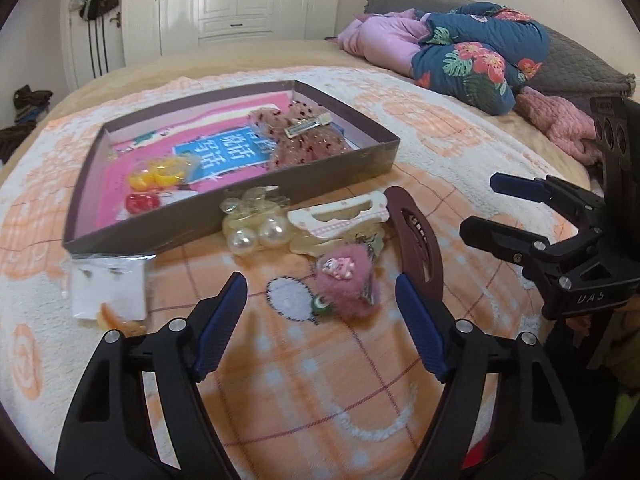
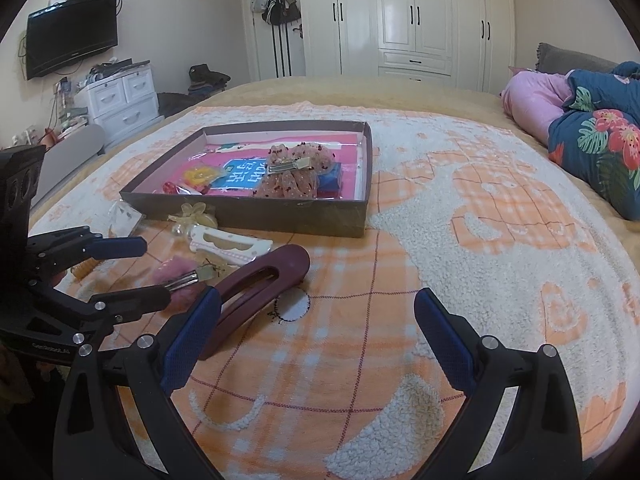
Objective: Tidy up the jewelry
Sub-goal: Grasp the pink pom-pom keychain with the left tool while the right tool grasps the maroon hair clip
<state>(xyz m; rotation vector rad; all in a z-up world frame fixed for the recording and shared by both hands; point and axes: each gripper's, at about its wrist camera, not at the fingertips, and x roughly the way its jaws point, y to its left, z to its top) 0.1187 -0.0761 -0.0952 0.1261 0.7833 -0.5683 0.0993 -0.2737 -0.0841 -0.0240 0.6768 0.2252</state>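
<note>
A shallow brown box (image 1: 328, 168) (image 2: 280, 216) lies on the bed, holding a dotted bow clip (image 1: 304, 136) (image 2: 296, 172) and yellow and red pieces (image 1: 160, 176). In front of it lie pearl ornaments (image 1: 256, 236), a white hair clip (image 1: 340, 212) (image 2: 228, 244), a maroon hair clip (image 1: 420, 236) (image 2: 260, 280), a pink fluffy clip (image 1: 348, 284) (image 2: 176, 272) and a small bag of earrings (image 1: 108, 288). My left gripper (image 1: 320, 320) (image 2: 124, 272) is open, just in front of the fluffy clip. My right gripper (image 2: 316, 340) (image 1: 492, 204) is open and empty, beside the maroon clip.
The bed carries an orange and white blanket (image 2: 440, 240). Folded quilts and pillows (image 1: 460, 48) (image 2: 592, 132) lie at the far right. White wardrobes (image 2: 404, 16), a drawer unit (image 2: 120, 96) and a wall television (image 2: 72, 32) stand beyond the bed.
</note>
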